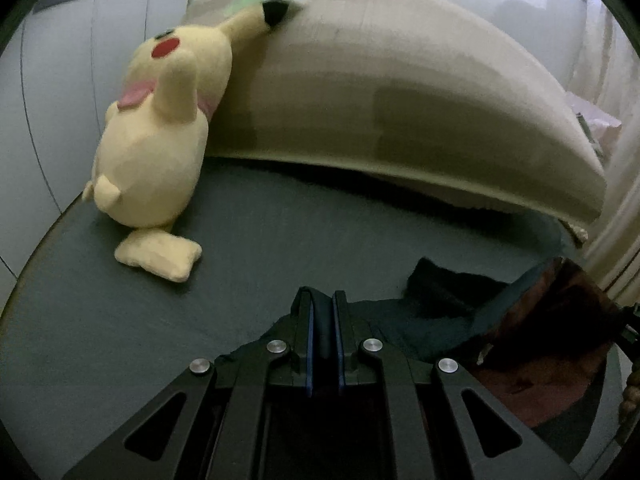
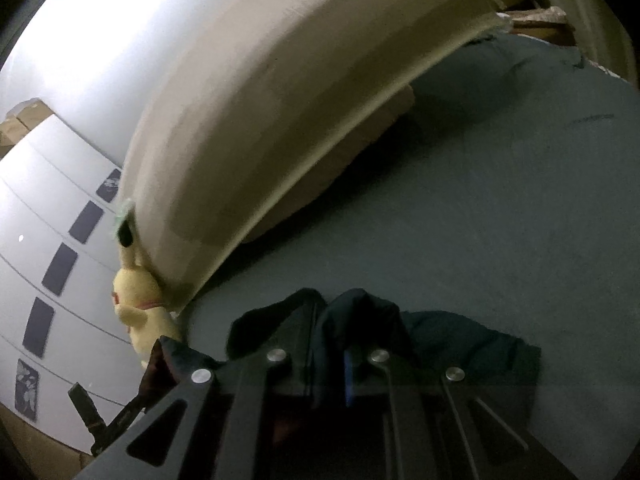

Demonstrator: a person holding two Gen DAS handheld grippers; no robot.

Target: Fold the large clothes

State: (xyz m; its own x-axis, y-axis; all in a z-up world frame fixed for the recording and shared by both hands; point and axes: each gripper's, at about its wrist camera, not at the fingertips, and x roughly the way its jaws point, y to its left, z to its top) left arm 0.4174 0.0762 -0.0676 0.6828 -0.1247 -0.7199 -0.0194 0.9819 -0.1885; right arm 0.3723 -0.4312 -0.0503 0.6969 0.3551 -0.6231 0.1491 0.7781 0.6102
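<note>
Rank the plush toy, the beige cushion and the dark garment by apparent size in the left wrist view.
1. Beige cushion, clearly largest.
2. Plush toy.
3. Dark garment, partly hidden behind the left hand-held gripper, so its rank against the toy is unsure.

Left gripper [image 1: 323,300]: matte black linkage arms with triangular cut-outs, four round silver pivot screws, and blue-edged finger pads [image 1: 310,344]. Right gripper [image 2: 328,320]: identical black frame, silver screws, one blue pad edge visible.
</note>
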